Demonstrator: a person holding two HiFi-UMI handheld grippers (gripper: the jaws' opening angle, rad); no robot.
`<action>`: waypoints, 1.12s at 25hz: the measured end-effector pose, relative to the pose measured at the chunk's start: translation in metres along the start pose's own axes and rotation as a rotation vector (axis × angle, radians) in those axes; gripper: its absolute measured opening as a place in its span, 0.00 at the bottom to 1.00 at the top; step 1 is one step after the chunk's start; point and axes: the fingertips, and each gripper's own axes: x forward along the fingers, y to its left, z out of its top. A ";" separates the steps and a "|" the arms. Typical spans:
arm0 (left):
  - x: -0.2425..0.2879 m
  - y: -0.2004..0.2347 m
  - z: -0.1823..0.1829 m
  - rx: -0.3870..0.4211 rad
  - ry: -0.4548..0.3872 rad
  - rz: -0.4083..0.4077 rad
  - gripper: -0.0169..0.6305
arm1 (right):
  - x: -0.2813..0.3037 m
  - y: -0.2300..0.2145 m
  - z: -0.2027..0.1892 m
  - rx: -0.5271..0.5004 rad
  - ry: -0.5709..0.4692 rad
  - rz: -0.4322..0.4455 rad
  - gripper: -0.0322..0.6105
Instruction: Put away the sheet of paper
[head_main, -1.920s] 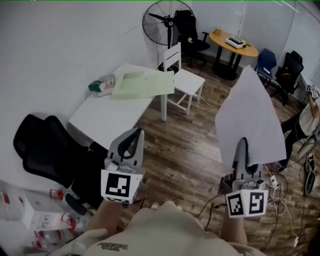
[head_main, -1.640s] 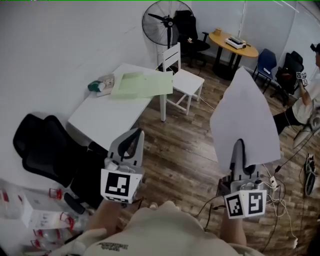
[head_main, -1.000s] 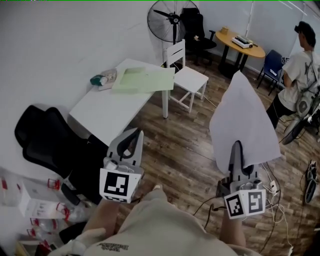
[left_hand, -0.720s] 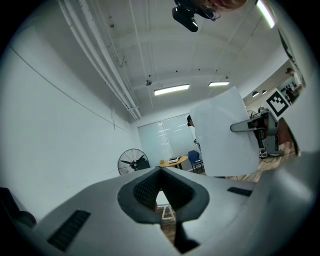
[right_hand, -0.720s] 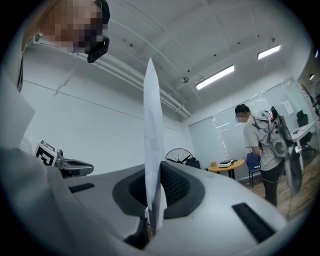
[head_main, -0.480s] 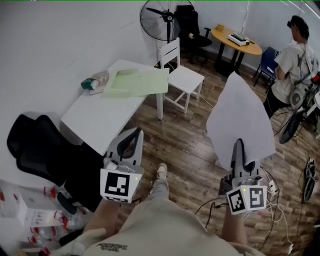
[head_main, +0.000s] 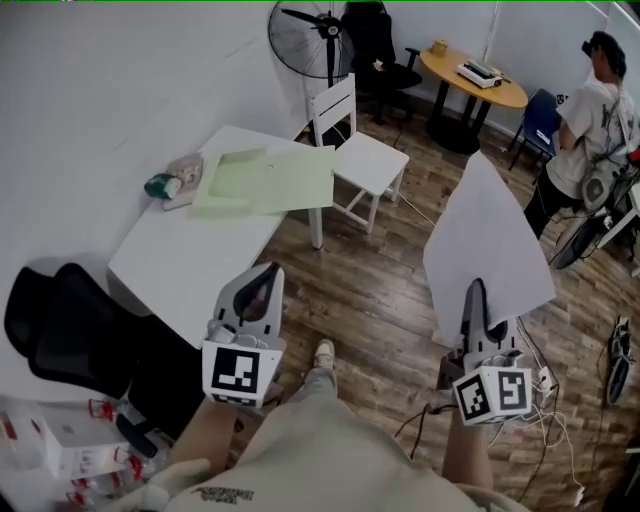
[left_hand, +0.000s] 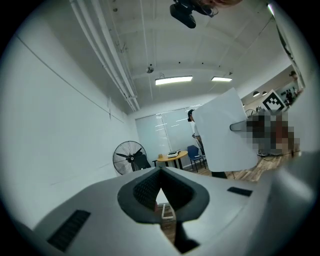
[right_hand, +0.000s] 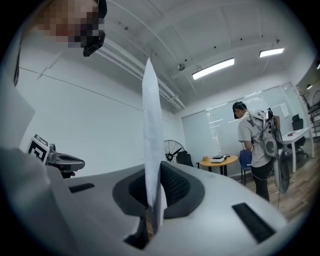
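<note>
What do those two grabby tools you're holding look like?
Both are light grey plastic with dark ridged pads inside. The left tool and right tool each taper to a rounded tip and carry a white cube with black square markers.

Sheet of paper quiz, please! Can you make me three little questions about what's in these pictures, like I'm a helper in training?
1. True or false: the left gripper holds the sheet of paper.
2. What lies on the white table? A) a green folder B) a laptop C) a ball
3. Fill in: the sheet of paper stands upright, pinched near its bottom edge by the ___ gripper.

Key:
1. False: the left gripper is shut with nothing in it.
2. A
3. Right: the right gripper is shut on the sheet of paper.
</note>
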 end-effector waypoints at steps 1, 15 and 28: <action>0.011 0.006 -0.001 0.001 0.006 -0.004 0.06 | 0.012 0.000 -0.003 0.004 0.010 0.001 0.09; 0.157 0.126 -0.051 -0.010 0.116 0.013 0.06 | 0.219 0.025 -0.062 0.142 0.176 0.103 0.09; 0.193 0.180 -0.100 -0.052 0.207 0.071 0.06 | 0.324 0.053 -0.124 0.531 0.314 0.243 0.09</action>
